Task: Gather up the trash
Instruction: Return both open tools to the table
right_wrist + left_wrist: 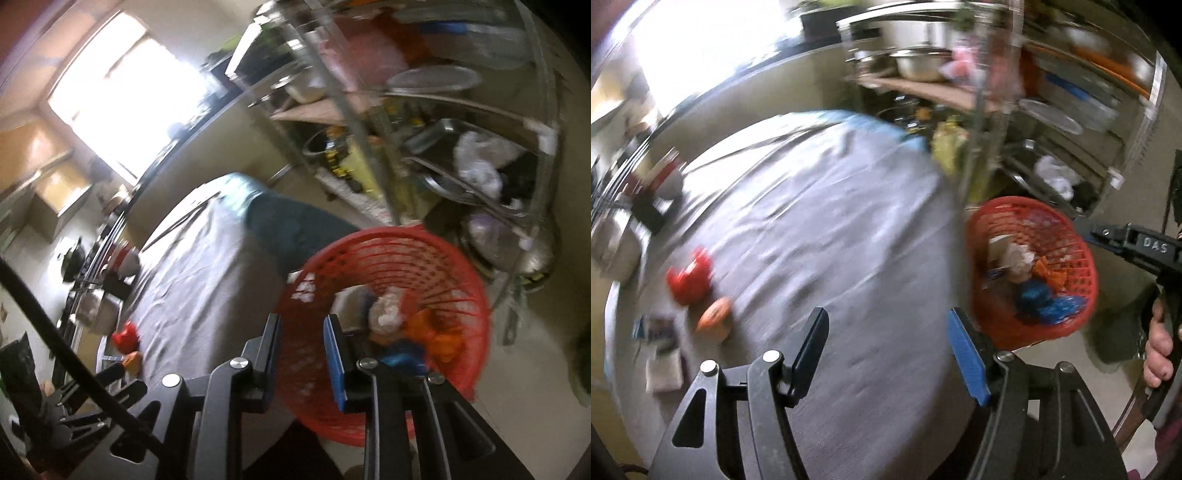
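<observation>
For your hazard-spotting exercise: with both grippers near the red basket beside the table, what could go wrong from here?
1. The red basket stands on the floor right beside the table edge; a gripper sweeping past might knock it over and spill the collected trash.
2. Both views are blurred, so reaching for the red item or orange item could miss.
3. The left gripper is open and empty; it might snag the wrinkled tablecloth.

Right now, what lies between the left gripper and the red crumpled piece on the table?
In the left wrist view, only bare grey tablecloth lies between the left gripper and red crumpled piece.
</observation>
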`<state>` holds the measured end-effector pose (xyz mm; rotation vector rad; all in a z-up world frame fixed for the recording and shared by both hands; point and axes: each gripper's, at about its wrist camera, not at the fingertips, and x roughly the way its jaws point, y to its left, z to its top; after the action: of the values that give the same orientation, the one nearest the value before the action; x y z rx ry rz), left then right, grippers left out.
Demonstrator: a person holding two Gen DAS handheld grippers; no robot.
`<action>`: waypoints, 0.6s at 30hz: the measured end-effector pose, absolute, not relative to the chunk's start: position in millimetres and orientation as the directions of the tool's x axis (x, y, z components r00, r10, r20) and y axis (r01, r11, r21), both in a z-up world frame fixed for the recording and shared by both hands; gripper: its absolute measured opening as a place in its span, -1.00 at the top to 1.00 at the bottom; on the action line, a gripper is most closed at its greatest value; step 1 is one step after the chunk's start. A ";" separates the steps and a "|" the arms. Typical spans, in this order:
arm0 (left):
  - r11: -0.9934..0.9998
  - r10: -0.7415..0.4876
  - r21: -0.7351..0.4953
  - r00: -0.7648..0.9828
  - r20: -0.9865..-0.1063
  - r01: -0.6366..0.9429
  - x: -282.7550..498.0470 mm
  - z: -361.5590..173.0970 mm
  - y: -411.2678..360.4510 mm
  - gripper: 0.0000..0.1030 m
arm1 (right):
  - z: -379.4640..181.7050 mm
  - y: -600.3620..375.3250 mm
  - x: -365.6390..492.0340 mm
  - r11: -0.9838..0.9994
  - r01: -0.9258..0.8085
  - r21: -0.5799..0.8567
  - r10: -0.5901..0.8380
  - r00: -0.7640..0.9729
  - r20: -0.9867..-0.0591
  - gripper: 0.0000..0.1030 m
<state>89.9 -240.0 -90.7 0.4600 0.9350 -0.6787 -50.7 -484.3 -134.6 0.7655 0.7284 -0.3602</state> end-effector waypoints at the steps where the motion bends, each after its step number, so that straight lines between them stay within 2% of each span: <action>1: 0.722 -0.315 0.077 0.425 -0.848 0.688 93.0 -91.1 -230.5 -0.31 | -130.6 -474.5 -40.5 0.698 0.517 0.496 -0.021 0.707 -0.707 0.47; 9: 0.903 -0.176 0.056 0.485 -0.857 0.426 124.8 -99.2 -91.0 -0.31 | -120.0 -408.2 13.0 0.794 0.369 0.484 0.105 0.700 -0.706 0.47; 18: 0.990 -0.049 0.030 0.529 -0.847 0.139 161.1 -96.2 39.8 -0.31 | -125.1 -337.4 53.7 0.850 0.244 0.468 0.220 0.642 -0.734 0.47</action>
<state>161.1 39.8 -96.2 0.0981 1.0078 -0.1124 53.7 -337.4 -125.1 0.5747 0.8861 -0.0146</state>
